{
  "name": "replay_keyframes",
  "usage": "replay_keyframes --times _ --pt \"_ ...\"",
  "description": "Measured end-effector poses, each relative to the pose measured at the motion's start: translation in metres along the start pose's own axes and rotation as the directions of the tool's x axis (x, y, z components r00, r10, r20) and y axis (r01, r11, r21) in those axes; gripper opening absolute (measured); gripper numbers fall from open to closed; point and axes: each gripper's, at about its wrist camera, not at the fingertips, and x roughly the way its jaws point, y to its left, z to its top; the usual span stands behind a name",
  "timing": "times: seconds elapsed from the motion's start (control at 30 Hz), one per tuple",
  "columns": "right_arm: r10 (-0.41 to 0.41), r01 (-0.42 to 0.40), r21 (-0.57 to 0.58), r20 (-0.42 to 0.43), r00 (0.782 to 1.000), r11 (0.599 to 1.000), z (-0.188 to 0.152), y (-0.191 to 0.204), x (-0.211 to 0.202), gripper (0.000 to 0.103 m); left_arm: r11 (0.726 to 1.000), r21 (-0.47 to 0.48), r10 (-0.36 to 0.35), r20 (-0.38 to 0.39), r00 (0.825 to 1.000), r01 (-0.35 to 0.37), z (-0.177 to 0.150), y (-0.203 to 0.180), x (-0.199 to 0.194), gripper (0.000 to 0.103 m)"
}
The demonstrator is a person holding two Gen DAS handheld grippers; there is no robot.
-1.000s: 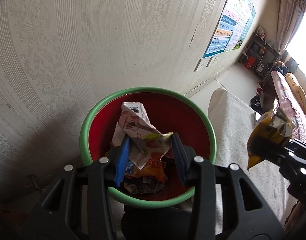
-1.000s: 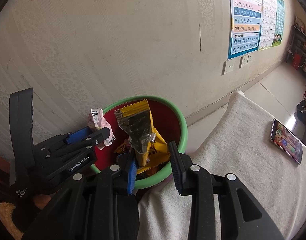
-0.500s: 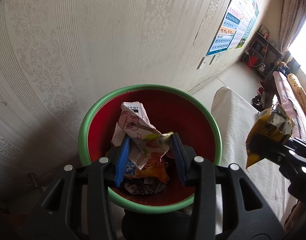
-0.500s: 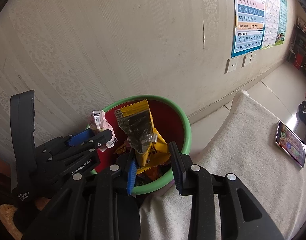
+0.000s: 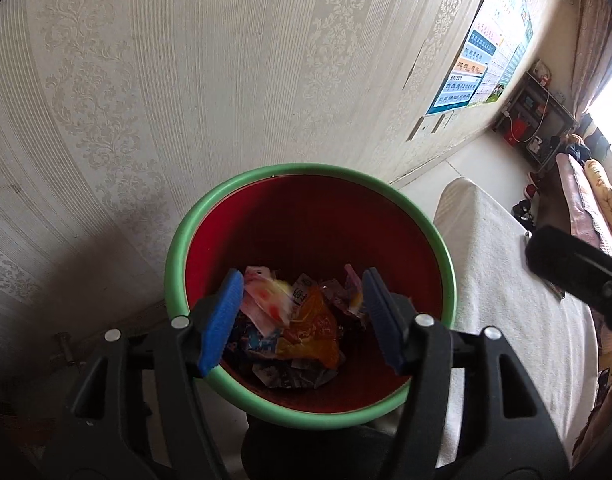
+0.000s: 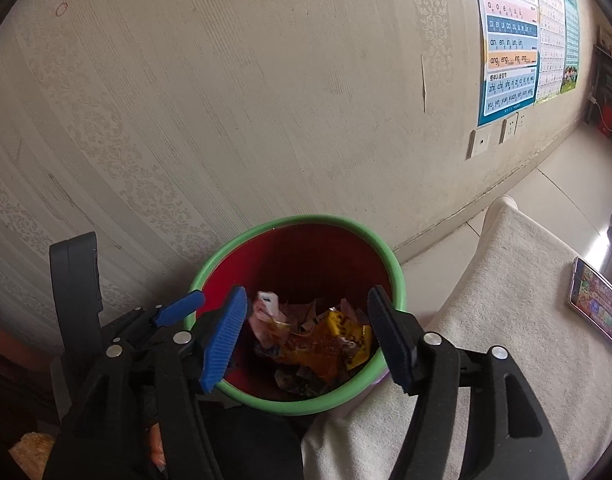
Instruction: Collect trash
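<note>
Both tools hung over the bin (image 5: 306, 170), a red bucket with a green rim standing against the wallpapered wall (image 5: 185, 60), right beside the cloth-covered table (image 5: 506, 280). The left hand-held gripper (image 5: 301, 320) was spread wide with nothing between its blue pads, and the right hand-held gripper (image 6: 306, 334) was just as wide and just as bare.

And there was the trash: a pink wrapper (image 5: 265, 300), blurred in the left wrist view, so likely in motion, sat over an orange wrapper (image 5: 312, 320) in the heap at the bottom of the bin. From the right wrist view a yellow wrapper (image 6: 352, 334) lay in the same heap, leaning toward the near right wall.

These looked like thin film packets: very light, limp, crinkly and probably slick. None of it seemed fragile. A flat face would likely slide away from the pads, so a crumpled ridge, a folded corner or a sealed end seam would be the better place to pinch any further piece.

Out on the cloth a phone (image 6: 596, 308) lay well apart from the bin, apparently no part of the rubbish.
</note>
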Motion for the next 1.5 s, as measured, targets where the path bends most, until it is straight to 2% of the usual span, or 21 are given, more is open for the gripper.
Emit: replay_keyframes --times 0.1,0.13,0.17,0.23,0.27,0.3,0.4,0.5,0.57,0.63,0.67,0.73,0.83,0.9,1.0,1.07,1.13,1.23,1.5 --pt "-0.001 0.000 0.007 0.063 0.998 1.000 -0.007 -0.008 -0.024 0.070 1.000 0.006 -0.006 0.053 0.999 0.006 -0.003 -0.008 -0.014 0.064" --pt "-0.011 0.012 -0.002 0.095 0.995 1.000 -0.011 -0.010 -0.035 0.074 1.000 0.016 -0.012 0.082 0.997 0.010 -0.004 -0.014 -0.021 0.068" --pt "-0.026 0.028 -0.013 0.131 0.991 1.000 -0.016 -0.014 -0.048 0.080 0.999 0.029 -0.017 0.114 0.993 0.014 -0.005 -0.020 -0.028 0.076" --pt "-0.059 0.067 -0.032 0.206 0.977 0.997 -0.028 -0.024 -0.074 0.088 0.998 0.055 -0.028 0.194 0.981 0.018 -0.007 -0.036 -0.046 0.086" --pt "-0.086 0.097 -0.036 0.245 0.966 0.995 -0.036 -0.030 -0.088 0.094 0.998 0.062 -0.044 0.228 0.973 0.031 -0.008 -0.043 -0.054 0.090" --pt "-0.110 0.126 -0.037 0.289 0.951 0.991 -0.044 -0.036 -0.103 0.096 0.996 0.067 -0.067 0.261 0.963 0.052 -0.009 -0.051 -0.062 0.092" --pt "-0.181 0.213 -0.027 0.425 0.887 0.977 -0.067 -0.058 -0.147 0.096 0.993 0.073 -0.115 0.333 0.936 0.096 -0.010 -0.075 -0.083 0.097" --pt "-0.280 0.311 0.034 0.532 0.799 0.950 -0.085 -0.082 -0.186 0.096 0.984 0.111 -0.171 0.381 0.909 0.139 -0.009 -0.108 -0.099 0.097" --pt "-0.369 0.376 0.106 0.554 0.747 0.921 -0.093 -0.102 -0.206 0.096 0.977 0.150 -0.204 0.409 0.889 0.155 -0.011 -0.134 -0.109 0.097" --pt "-0.436 0.403 0.191 0.563 0.702 0.895 -0.101 -0.125 -0.223 0.096 0.968 0.192 -0.229 0.433 0.872 0.159 -0.012 -0.158 -0.118 0.098" --pt "-0.465 0.410 0.230 0.559 0.686 0.883 -0.104 -0.137 -0.230 0.096 0.965 0.211 -0.234 0.437 0.869 0.154 -0.012 -0.170 -0.121 0.097" --pt "-0.522 0.426 0.303 0.533 0.666 0.852 -0.112 -0.160 -0.240 0.096 0.961 0.241 -0.231 0.428 0.874 0.136 -0.011 -0.194 -0.124 0.098" --pt "-0.578 0.434 0.384 0.484 0.657 0.815 -0.124 -0.190 -0.251 0.096 0.963 0.242 -0.220 0.434 0.874 0.122 -0.012 -0.219 -0.127 0.098" --pt "-0.598 0.421 0.435 0.451 0.663 0.796 -0.131 -0.206 -0.257 0.096 0.965 0.229 -0.222 0.433 0.874 0.132 -0.017 -0.229 -0.127 0.098" --pt "-0.612 0.398 0.493 0.418 0.671 0.773 -0.136 -0.220 -0.266 0.096 0.962 0.233 -0.231 0.407 0.884 0.144 -0.031 -0.241 -0.126 0.098" --pt "-0.626 0.412 0.499 0.408 0.665 0.763 -0.136 -0.222 -0.268 0.096 0.958 0.246 -0.237 0.387 0.891 0.148 -0.038 -0.248 -0.124 0.098" --pt "-0.634 0.425 0.495 0.403 0.660 0.758 -0.137 -0.221 -0.268 0.096 0.951 0.271 -0.243 0.370 0.897 0.146 -0.044 -0.254 -0.122 0.098" --pt "-0.626 0.426 0.483 0.402 0.668 0.765 -0.135 -0.218 -0.264 0.096 0.945 0.303 -0.234 0.361 0.903 0.124 -0.049 -0.260 -0.121 0.098" --pt "-0.615 0.443 0.450 0.383 0.689 0.776 -0.131 -0.214 -0.253 0.096 0.946 0.299 -0.238 0.370 0.898 0.127 -0.050 -0.251 -0.126 0.097"
